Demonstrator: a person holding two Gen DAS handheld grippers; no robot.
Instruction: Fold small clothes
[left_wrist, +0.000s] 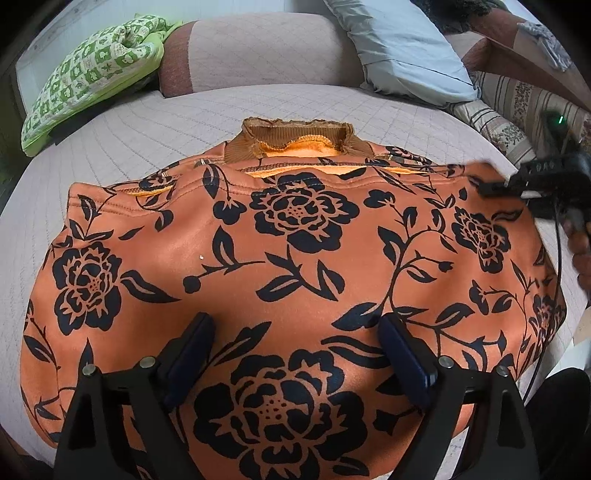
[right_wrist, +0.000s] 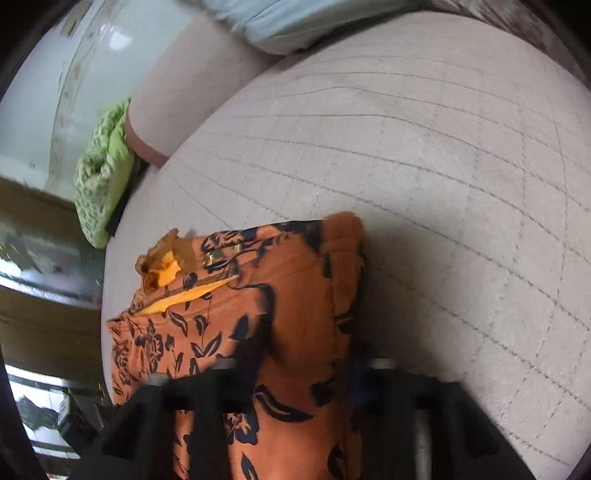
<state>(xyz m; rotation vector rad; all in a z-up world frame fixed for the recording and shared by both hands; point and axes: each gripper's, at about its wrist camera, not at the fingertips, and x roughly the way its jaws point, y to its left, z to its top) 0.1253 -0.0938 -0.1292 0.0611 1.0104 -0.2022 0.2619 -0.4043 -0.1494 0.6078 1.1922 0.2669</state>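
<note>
The left gripper (left_wrist: 295, 343) is held with its two fingers spread wide, and nothing is pinched between them. Right under and ahead of it, the orange flowered top (left_wrist: 280, 251) is laid flat on the quilted bed cover (left_wrist: 122, 136). The brown ribbed collar (left_wrist: 295, 138) is seen at the far end of the top, away from this gripper.

The right gripper (left_wrist: 495, 188) is seen at the right edge of the top, near the shoulder. Its own view is blurred, so the fingers cannot be made out clearly; they are judged to be pressed nearly together. Whether cloth is pinched cannot be told. In that view the right side of the top seems to be turned in already, with a thick doubled edge left along it.

The side-folding step is judged to be in hand. For the next move, the left edge would need to be pinched and carried over toward the middle.

Farther off, a green checked cloth (left_wrist: 92, 74) and a pale blue pillow (left_wrist: 402, 51) are seen.
</note>
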